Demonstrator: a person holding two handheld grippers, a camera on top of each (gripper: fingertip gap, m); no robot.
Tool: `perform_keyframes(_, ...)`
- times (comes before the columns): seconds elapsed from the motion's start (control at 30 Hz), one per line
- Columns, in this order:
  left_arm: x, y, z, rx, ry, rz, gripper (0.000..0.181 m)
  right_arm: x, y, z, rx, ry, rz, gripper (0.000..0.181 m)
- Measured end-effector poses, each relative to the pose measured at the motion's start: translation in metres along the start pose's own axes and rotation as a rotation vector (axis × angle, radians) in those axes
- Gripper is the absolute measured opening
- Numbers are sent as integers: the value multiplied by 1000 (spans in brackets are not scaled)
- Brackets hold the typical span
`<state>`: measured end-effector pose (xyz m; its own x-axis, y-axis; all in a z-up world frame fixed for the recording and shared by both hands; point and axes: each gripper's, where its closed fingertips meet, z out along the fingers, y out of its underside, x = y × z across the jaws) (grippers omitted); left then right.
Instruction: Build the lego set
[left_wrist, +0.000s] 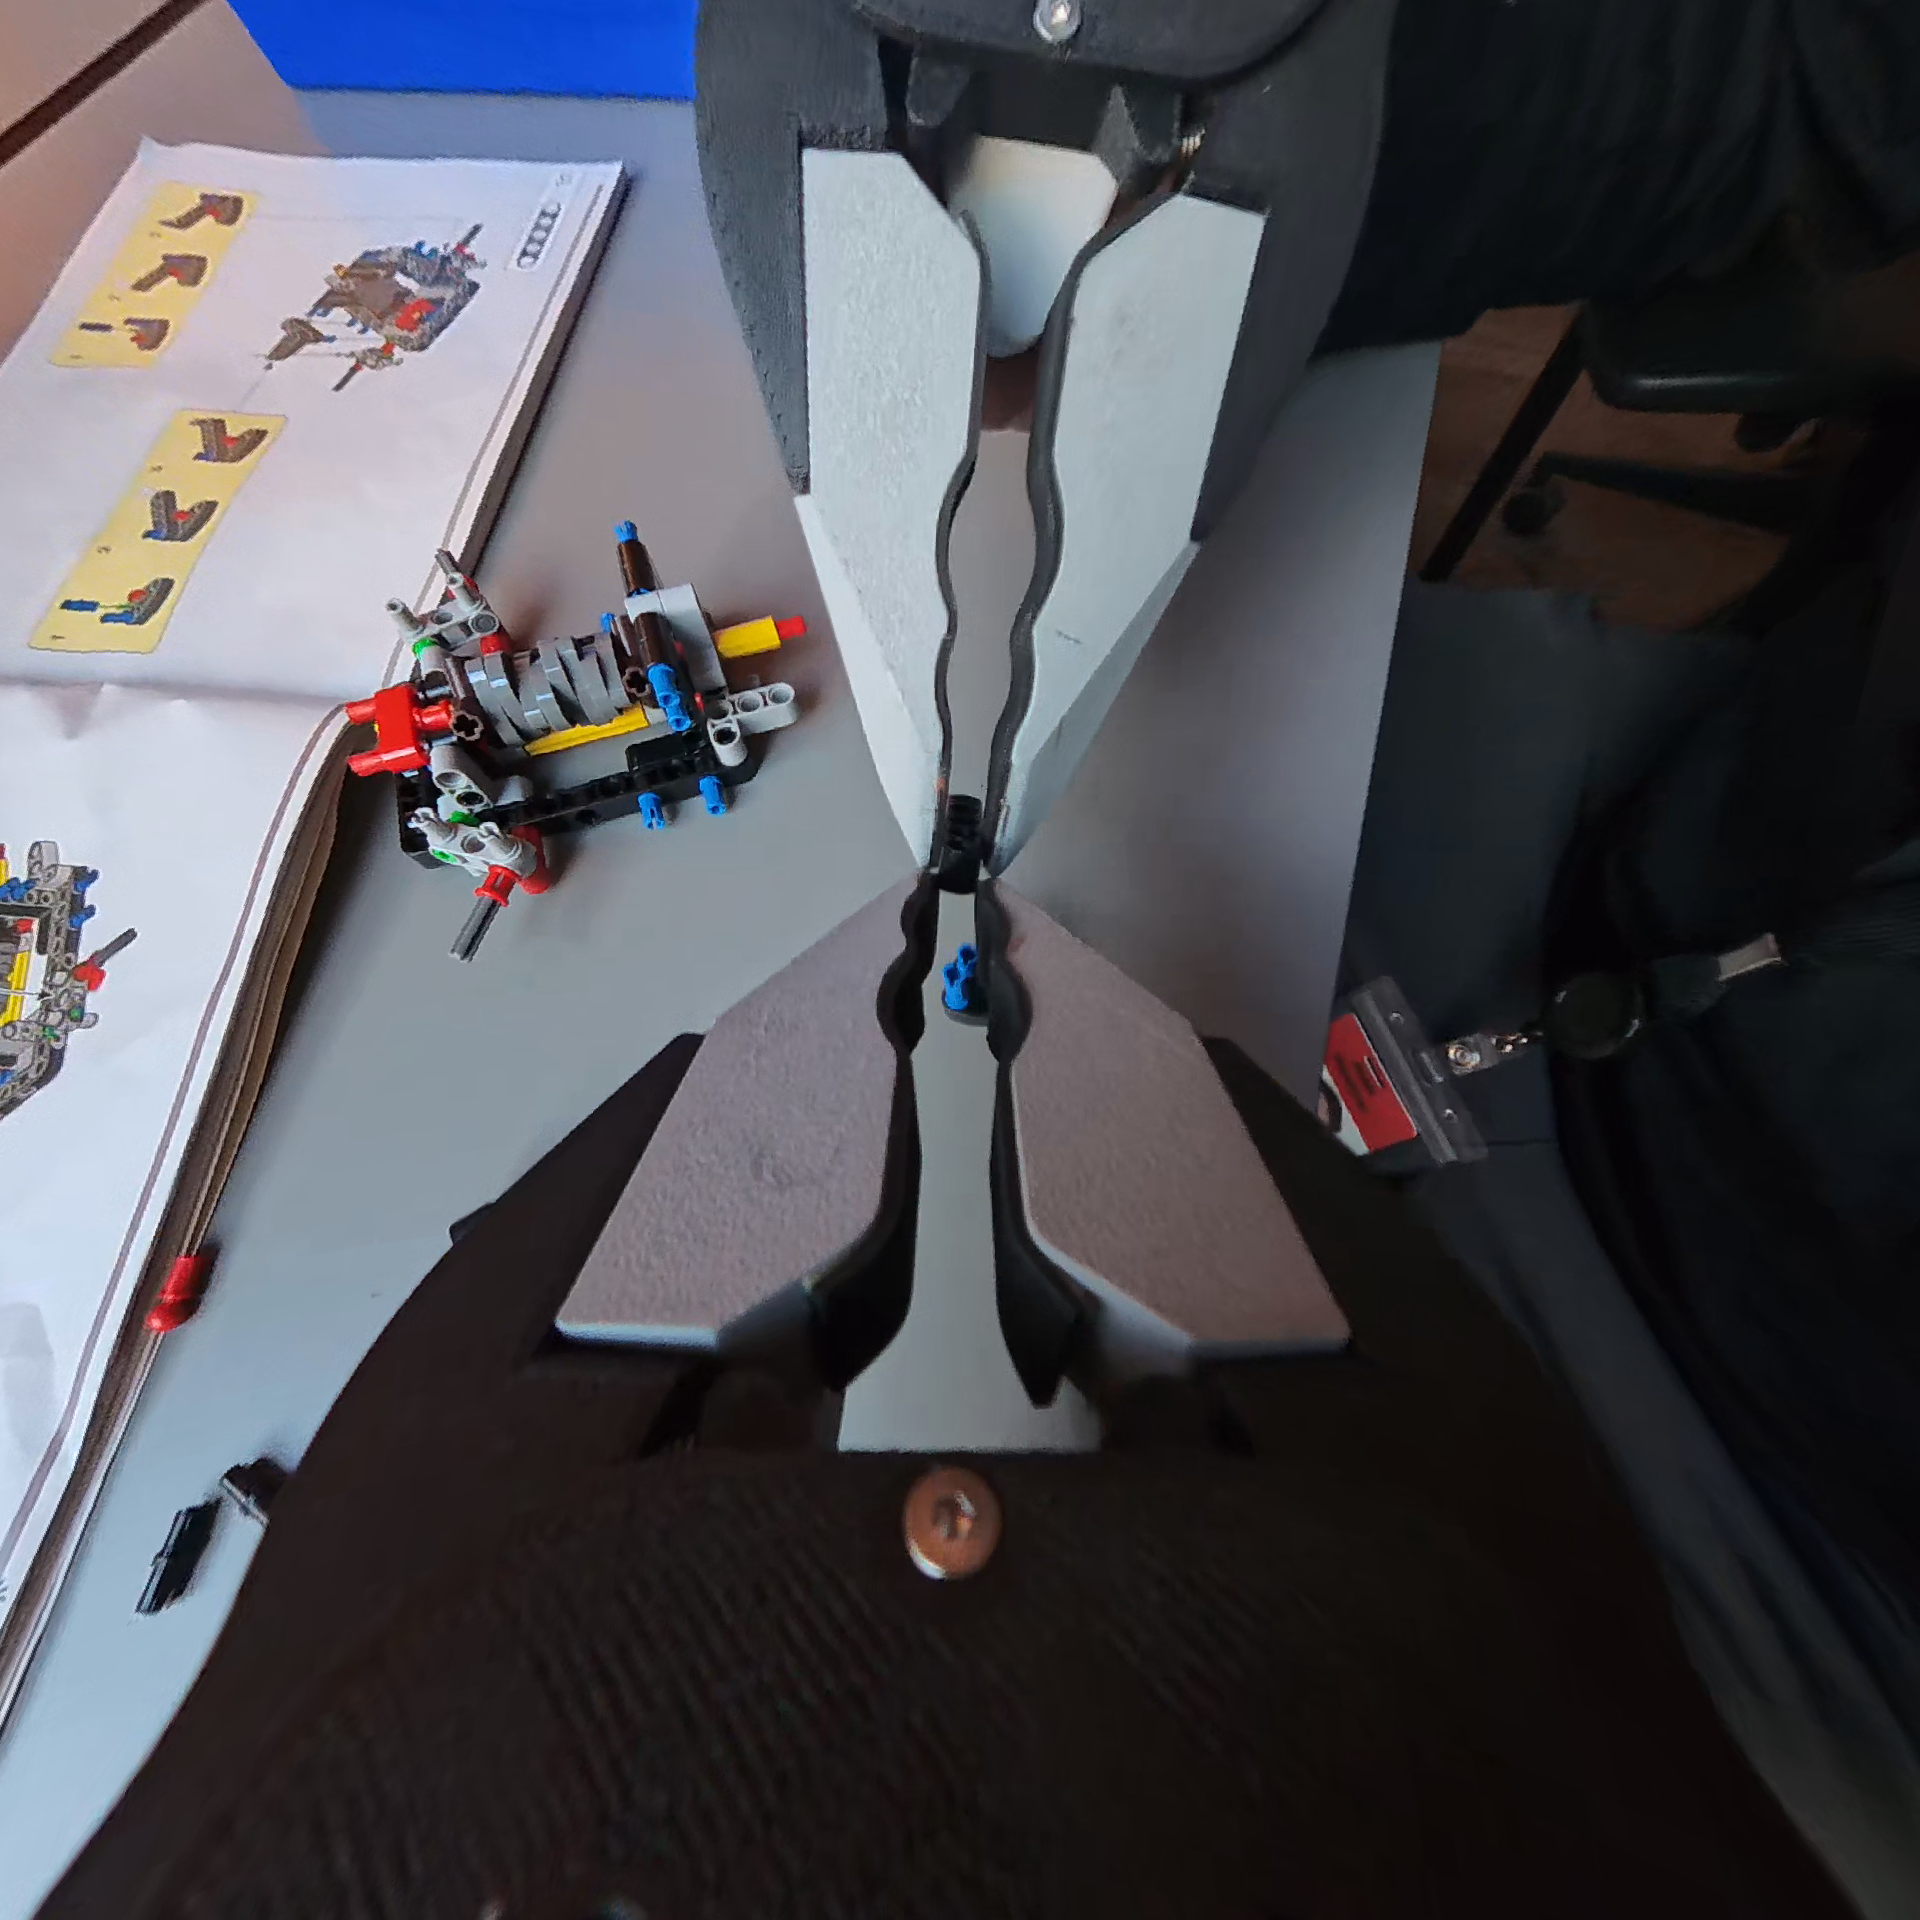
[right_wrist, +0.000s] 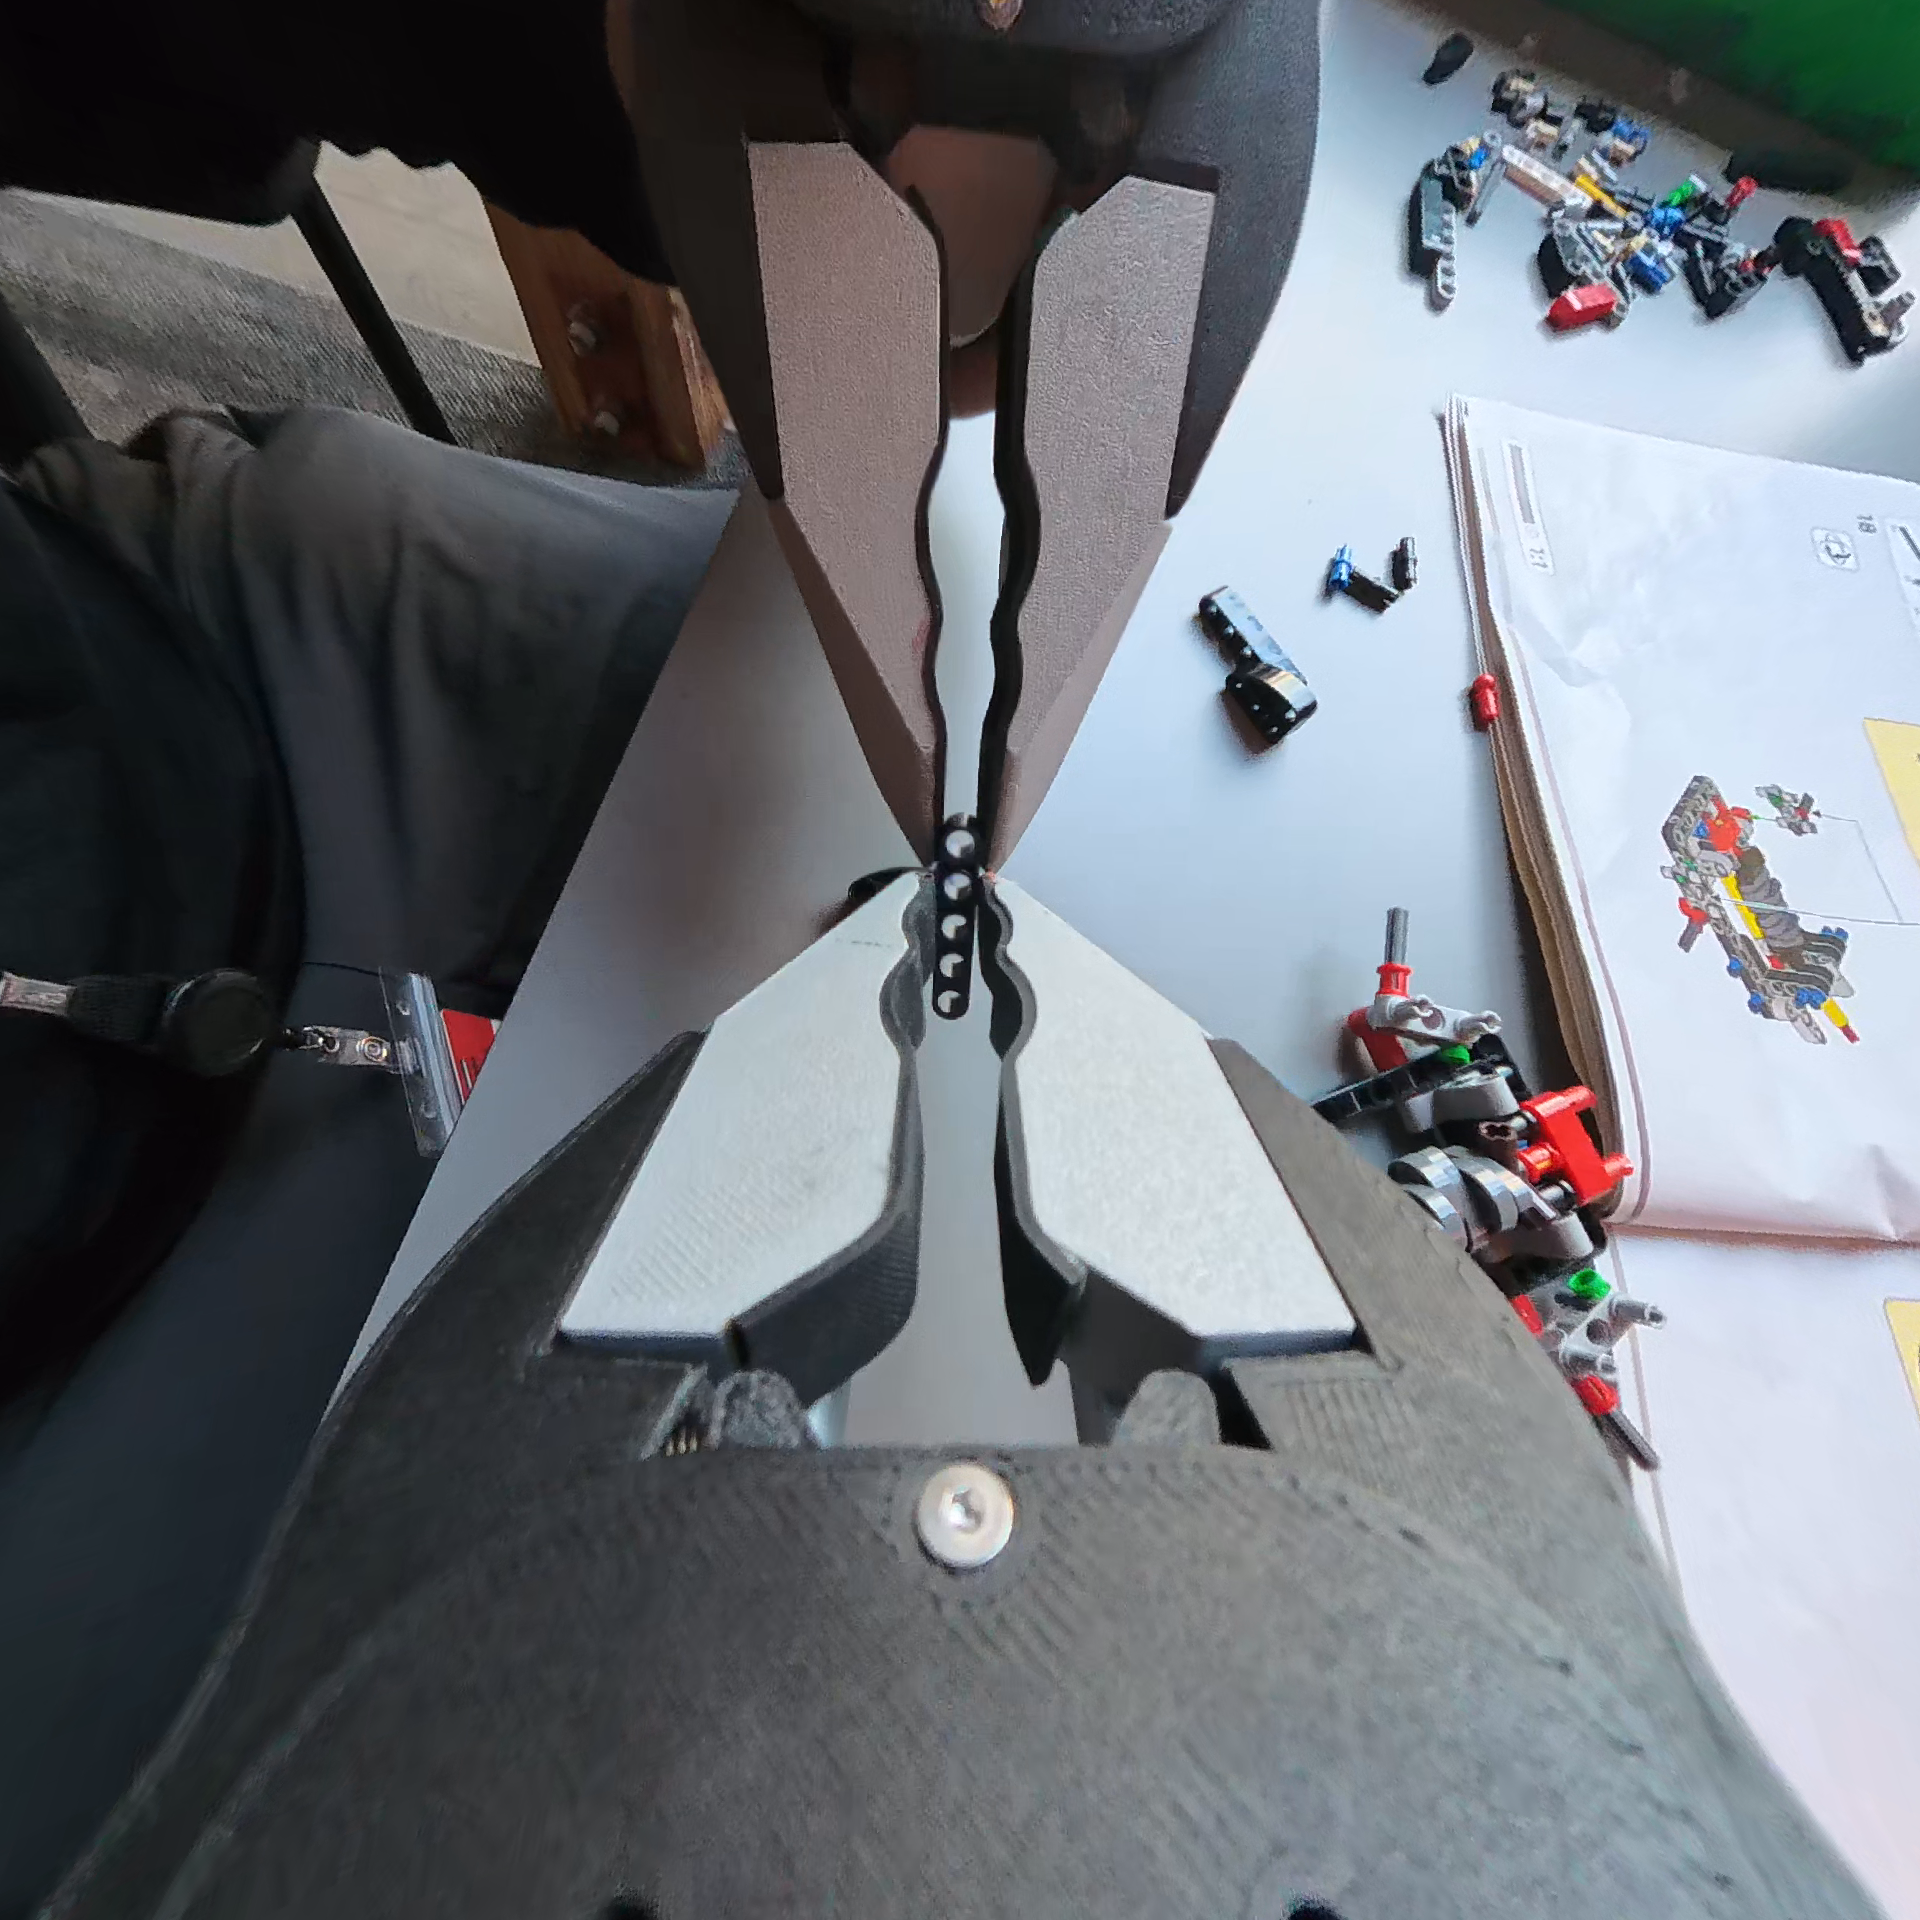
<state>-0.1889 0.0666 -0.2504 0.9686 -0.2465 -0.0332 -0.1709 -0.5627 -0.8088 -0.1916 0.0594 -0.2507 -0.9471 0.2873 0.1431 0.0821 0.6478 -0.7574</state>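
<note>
Right, both tongs meet tip to tip beside the half-built model: my left tongs nearly closed on a blue pin, right tongs pinching a black beam. Misaligned push w/ pin vs hole and one piece prob pops out onto the surface.

The two grippers meet tip to tip above the table edge: in the left wrist view the left gripper comes up from 6 o'clock and the right gripper comes down from 12. A beam stands between their tips, with a pin between the left gripper's fingers. The model lies at 9 o'clock of the tips, against the booklet, which spreads toward 10. In the right wrist view, loose parts lie at 1 o'clock, beyond the booklet. A badge hangs at 3 o'clock, off the table.
</note>
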Motion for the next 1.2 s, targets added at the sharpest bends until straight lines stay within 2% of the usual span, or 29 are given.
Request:
perform_keyframes(0.3, -1, -15, -15, 210, 96, -102, 4, 1, -10, -9, 139, -88, 98, 6)
perform_keyframes(0.4, 0, -9, -13, 184, 139, -156, 5, -1, -6, -7, 94, -136, 163, 5)
perform_keyframes(0.47, -3, -9, -14, 176, 123, -163, 14, -1, -1, -5, 51, -121, 162, 5)
perform_keyframes(0.57, 0, -8, -13, 152, 112, -125, 6, -2, 1, -3, 1, -89, 139, 5)
perform_keyframes(0.73, 3, 1, -2, 79, 84, -65, 5, -4, 7, 1, -56, -66, 108, 5)
perform_keyframes(0.83, 0, 7, 2, 73, 77, -45, 5, 0, 9, 3, -52, -15, 57, 5)
perform_keyframes(0.97, -2, 4, -3, 131, 111, -86, 5, 2, 4, 7, -2, 18, 34, 6)
perform_keyframes(1.07, -1, -1, -7, 181, 128, -84, 5, 2, -7, 3, 76, 10, 43, 6)
perform_keyframes(1.2, 6, 1, -6, 153, 182, -110, 5, -4, -4, 4, 46, -48, 62, 5)
